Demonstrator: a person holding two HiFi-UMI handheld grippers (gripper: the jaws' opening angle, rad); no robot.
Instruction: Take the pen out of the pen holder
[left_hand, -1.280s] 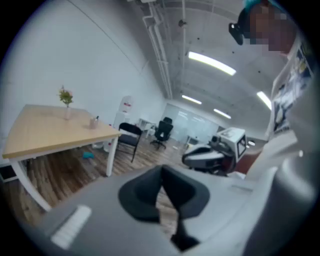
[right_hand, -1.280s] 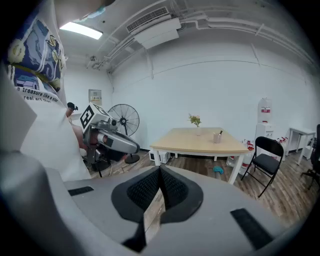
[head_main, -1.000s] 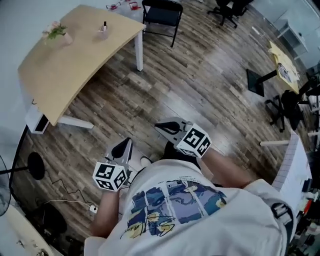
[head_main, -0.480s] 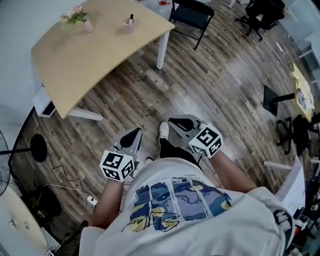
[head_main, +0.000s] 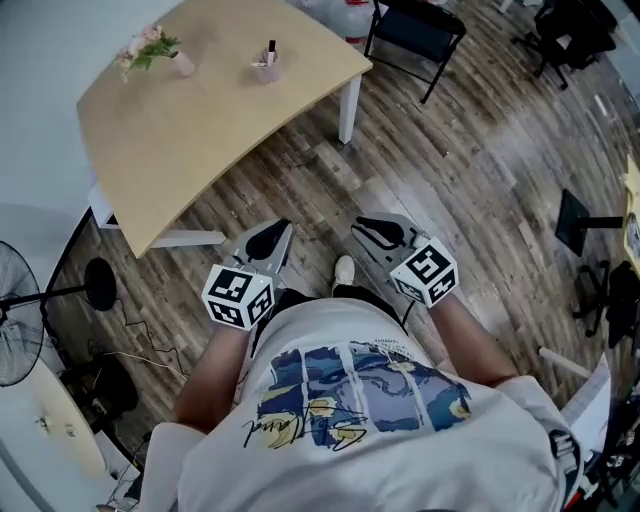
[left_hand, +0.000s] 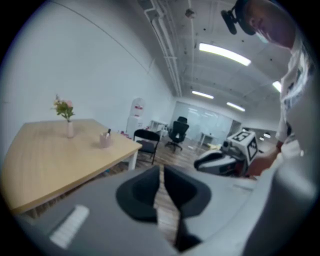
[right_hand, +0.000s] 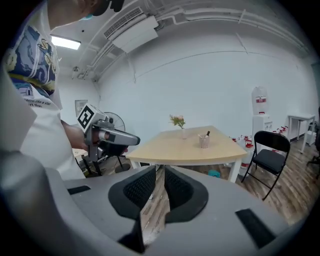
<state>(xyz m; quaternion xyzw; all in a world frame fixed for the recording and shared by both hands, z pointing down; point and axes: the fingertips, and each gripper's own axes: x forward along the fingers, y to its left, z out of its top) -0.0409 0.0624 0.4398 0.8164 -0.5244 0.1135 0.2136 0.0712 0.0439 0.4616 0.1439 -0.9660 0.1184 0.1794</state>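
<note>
A small pink pen holder (head_main: 267, 69) stands on the far part of the light wooden table (head_main: 190, 130), with a dark pen (head_main: 271, 48) upright in it. The holder also shows in the left gripper view (left_hand: 105, 141) and the right gripper view (right_hand: 203, 142). Both grippers are over the wooden floor, well short of the table. My left gripper (head_main: 282, 228) (left_hand: 161, 169) has a narrow gap between its jaws, which are opening, with nothing between them. My right gripper (head_main: 362, 226) (right_hand: 160, 172) also shows a narrow gap and holds nothing.
A pink vase with flowers (head_main: 180, 62) stands on the table to the left of the holder. A black folding chair (head_main: 415, 25) is beside the table's far end. A floor fan (head_main: 15, 320) and cables lie at the left. The person's shoe (head_main: 343, 270) is between the grippers.
The person has walked toward the table, which now sits closer and lower in the head view. Both grippers have come forward with the person.
</note>
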